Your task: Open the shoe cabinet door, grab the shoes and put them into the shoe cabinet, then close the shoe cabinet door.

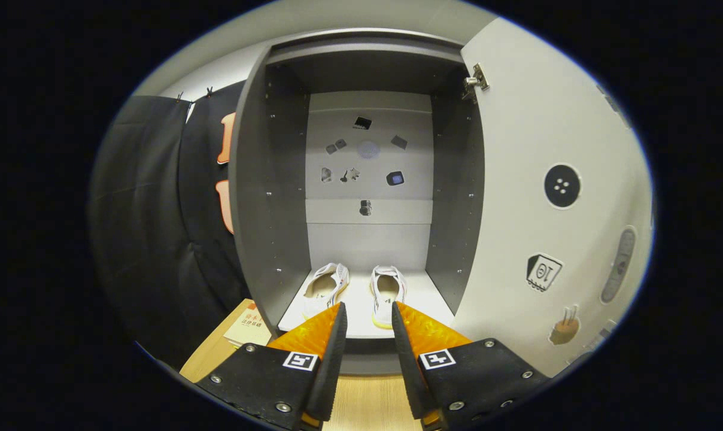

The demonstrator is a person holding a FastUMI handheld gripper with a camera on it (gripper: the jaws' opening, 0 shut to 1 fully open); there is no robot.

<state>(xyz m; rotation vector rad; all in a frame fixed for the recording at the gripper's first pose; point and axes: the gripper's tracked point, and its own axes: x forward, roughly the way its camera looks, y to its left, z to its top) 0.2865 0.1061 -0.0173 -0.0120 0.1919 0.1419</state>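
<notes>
Just ahead of the gripper (367,311) sits the open cabinet (266,179), both shoes (325,287) already on its bottom shelf (421,299). Fingers stand apart, nothing between them; tips sit at the shelf's front lip, the right shoe's (387,293) heel end just beyond the right tip, left shoe just beyond the left tip. Shoes lie side by side, long axes running front to back into the cabinet, heel openings toward the gripper, well short of the back panel (367,239).

Door (541,149) is swung wide open to the right of the gripper, hinge (475,81) at the cabinet's top right corner, inner face with stickers toward the camera. Judgement: loading looks done, only closing remains. The move turns on the door lying right of the tool, its free edge out past the right finger; gripper needs to back off the shelf, go right, get behind the door's far side and sweep it leftward onto the frame. Risk: fingers clipping the shoes on the way out

Wooden floor (361,407) below; a book (248,329) lies left of the cabinet base
</notes>
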